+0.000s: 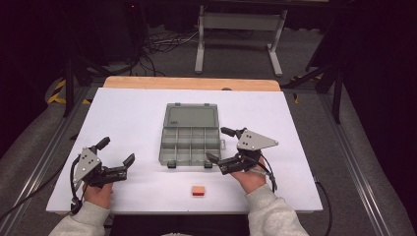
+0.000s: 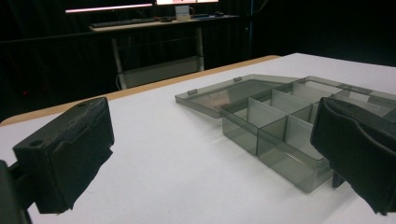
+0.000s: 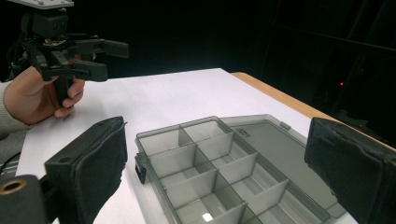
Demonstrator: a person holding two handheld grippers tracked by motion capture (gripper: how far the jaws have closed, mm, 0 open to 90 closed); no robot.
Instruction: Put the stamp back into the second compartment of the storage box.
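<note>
Both my grippers, left (image 1: pixel 116 153) and right (image 1: pixel 220 144), sit open and empty beside the open box (image 1: pixel 190 133). I judge nothing started; next, probably grab the small block (image 1: pixel 198 191).

A white-legged desk (image 1: pixel 239 29) is standing beyond the table on grey floor (image 1: pixel 305 59), cables (image 1: pixel 162 42) are trailing beside it, darkness surrounding

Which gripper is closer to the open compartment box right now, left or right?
Right. The right gripper sits at the compartment box's near right corner, jaws open beside its side wall. The left gripper is off to the box's left, bare tabletop between them.
</note>
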